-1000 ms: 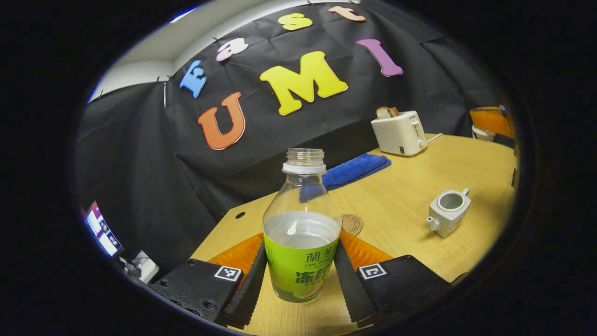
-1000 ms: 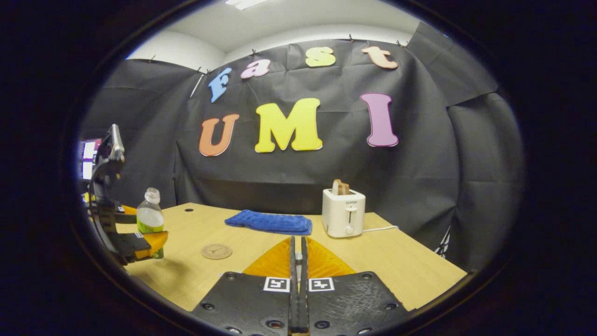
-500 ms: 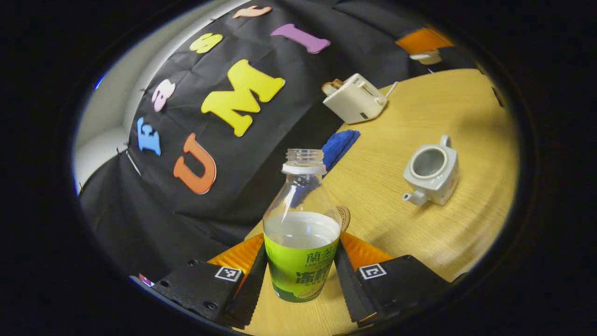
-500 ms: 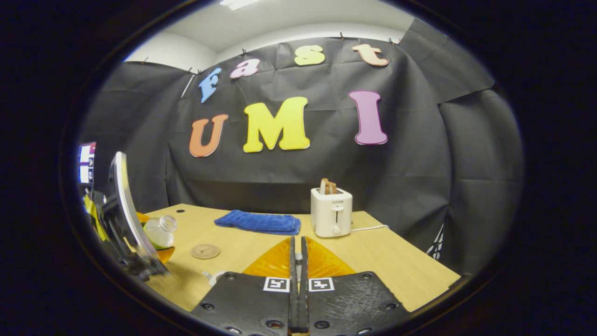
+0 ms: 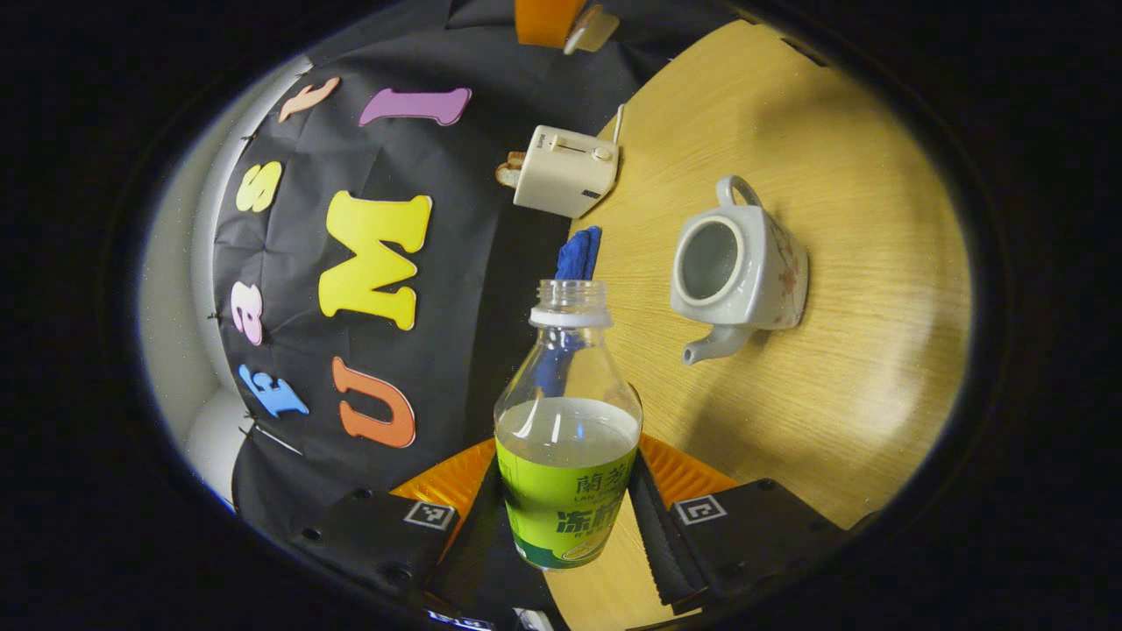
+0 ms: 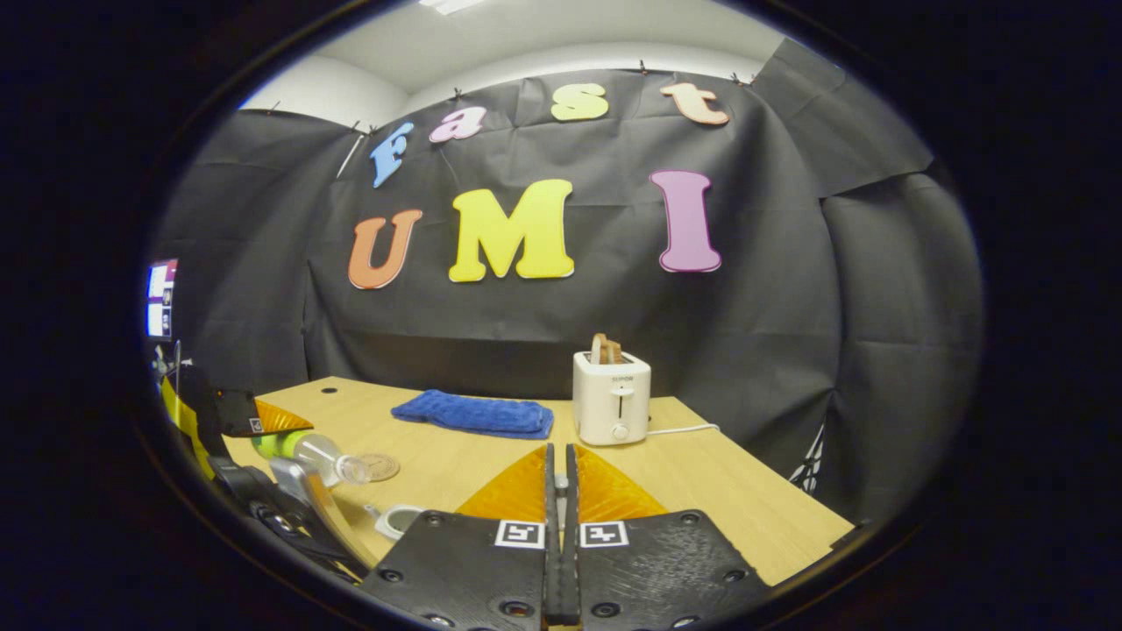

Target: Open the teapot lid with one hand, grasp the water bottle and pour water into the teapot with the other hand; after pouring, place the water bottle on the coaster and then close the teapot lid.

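Observation:
My left gripper (image 5: 564, 469) is shut on a clear water bottle (image 5: 565, 438) with a green label and no cap, part full. In the right gripper view the bottle (image 6: 316, 451) lies tipped almost level in the left gripper (image 6: 254, 416), its mouth pointing right, just above the teapot rim (image 6: 399, 519). The white teapot (image 5: 741, 263) stands on the table with its top uncovered, spout toward the bottle. No stream of water shows. A round coaster (image 6: 379, 466) lies just behind the bottle's mouth. My right gripper (image 6: 561, 451) is held shut above the table; the left gripper view shows the right gripper (image 5: 548, 17) gripping the pale lid (image 5: 594, 28).
A white toaster (image 6: 612, 399) with toast stands at the back of the wooden table (image 6: 701, 491), its cord running right. A folded blue cloth (image 6: 473, 414) lies to its left. A lit screen (image 6: 159, 298) sits beyond the table's left edge.
The left gripper has rolled over and tipped the bottle from upright to nearly level, moving closer to the teapot. The right gripper has barely moved.

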Tool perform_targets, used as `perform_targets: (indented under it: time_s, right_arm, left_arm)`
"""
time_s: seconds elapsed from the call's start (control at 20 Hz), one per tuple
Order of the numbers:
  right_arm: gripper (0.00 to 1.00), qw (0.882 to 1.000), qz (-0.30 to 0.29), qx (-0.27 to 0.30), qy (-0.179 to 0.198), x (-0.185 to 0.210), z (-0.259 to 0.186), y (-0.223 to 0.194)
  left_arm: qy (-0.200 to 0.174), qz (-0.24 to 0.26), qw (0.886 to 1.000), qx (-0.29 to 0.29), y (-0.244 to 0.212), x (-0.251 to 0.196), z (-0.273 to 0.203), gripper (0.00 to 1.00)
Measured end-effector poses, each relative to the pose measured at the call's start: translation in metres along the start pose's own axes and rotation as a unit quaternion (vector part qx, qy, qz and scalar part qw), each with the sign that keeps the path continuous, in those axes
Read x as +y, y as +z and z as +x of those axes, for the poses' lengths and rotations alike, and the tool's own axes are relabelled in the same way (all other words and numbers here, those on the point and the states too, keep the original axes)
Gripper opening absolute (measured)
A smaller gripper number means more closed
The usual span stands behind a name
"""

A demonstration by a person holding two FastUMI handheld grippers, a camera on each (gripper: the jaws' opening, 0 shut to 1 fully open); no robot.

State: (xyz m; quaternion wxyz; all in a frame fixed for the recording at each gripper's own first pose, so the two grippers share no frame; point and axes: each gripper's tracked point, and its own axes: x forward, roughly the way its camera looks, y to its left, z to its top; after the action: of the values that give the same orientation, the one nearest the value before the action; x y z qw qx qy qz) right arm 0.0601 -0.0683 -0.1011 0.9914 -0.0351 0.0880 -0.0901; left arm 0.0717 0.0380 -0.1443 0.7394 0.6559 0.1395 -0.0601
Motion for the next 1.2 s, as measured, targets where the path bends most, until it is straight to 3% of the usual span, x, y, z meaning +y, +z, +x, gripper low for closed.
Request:
perform_targets:
  time_s: [0.3,1.2]
  right_arm:
    - [0.0,1.0,-0.002,0.003,-0.006,-0.005,0.002,-0.002]
    - [0.0,1.0,-0.017,-0.006,-0.013,-0.009,-0.001,0.003]
  left_arm:
    - [0.0,0.119,0.993,0.004,0.01,-0.001,0.004,0.75]
    - [0.055,0.295,0.954,0.019,0.026,0.019,-0.005,0.73]
